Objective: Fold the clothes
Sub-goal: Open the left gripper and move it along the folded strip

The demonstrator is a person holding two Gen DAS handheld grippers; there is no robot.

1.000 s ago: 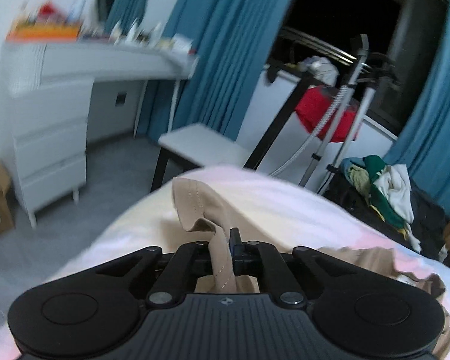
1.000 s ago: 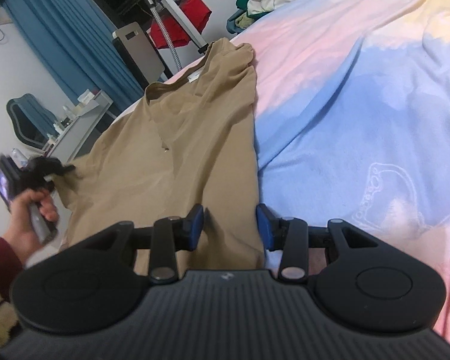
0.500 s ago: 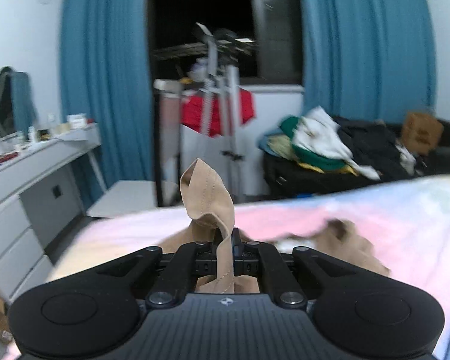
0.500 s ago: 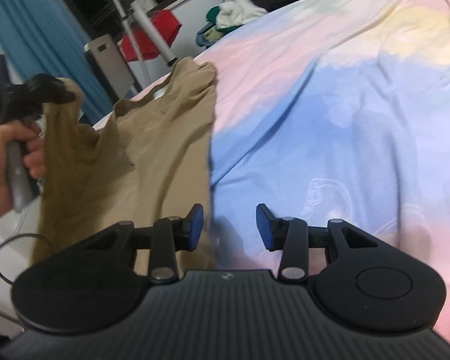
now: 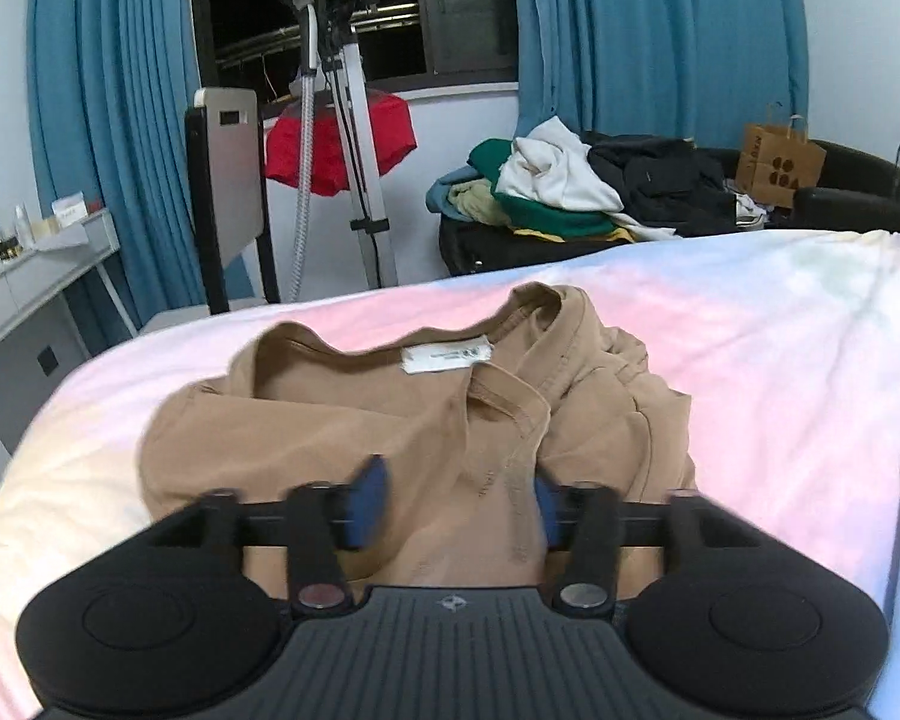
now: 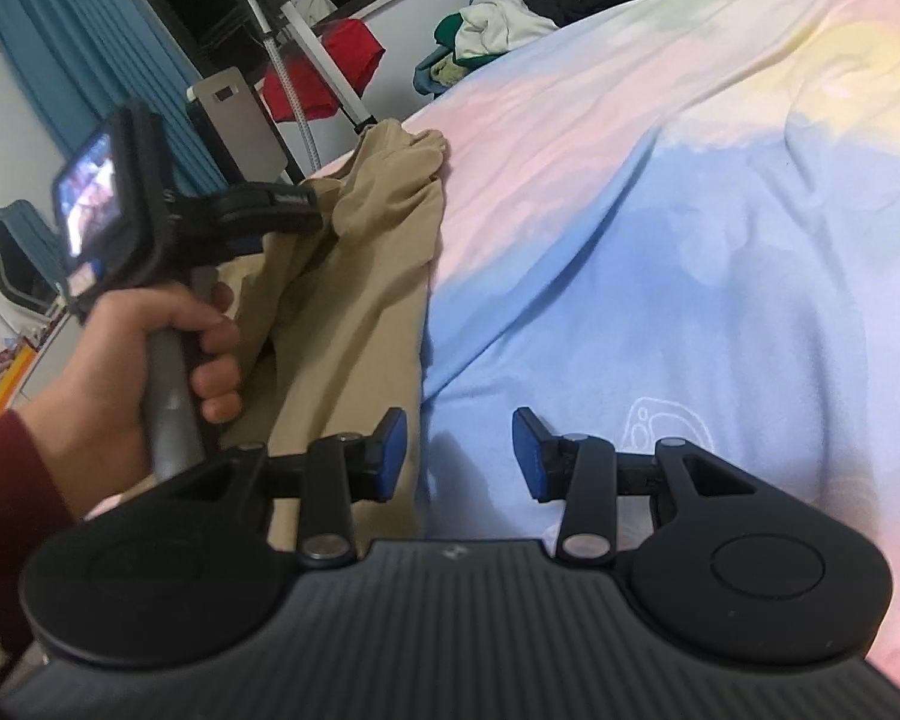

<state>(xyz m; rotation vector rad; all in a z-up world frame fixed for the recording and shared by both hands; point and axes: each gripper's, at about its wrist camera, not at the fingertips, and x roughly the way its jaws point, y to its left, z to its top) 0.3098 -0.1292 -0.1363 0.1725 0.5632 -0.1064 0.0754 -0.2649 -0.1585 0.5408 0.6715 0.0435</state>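
Bedspread (image 5: 780,360) bears tan shirt (image 5: 390,414); left tongs (image 5: 453,501) opening.

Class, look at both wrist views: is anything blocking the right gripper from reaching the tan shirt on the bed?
Nothing visible does. The right gripper is open over the bedsheet, its left finger at the tan shirt's edge. The left gripper, jaws opening, is over the shirt further along.

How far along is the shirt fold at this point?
Done: one side of the tan T-shirt is folded in over its middle on the pastel bedsheet, neck label up. In hand: the left gripper is opening, with the folded cloth loose between its pads; the right gripper is open beside the shirt's edge, holding nothing. Left: the bunched far side and the final folds.
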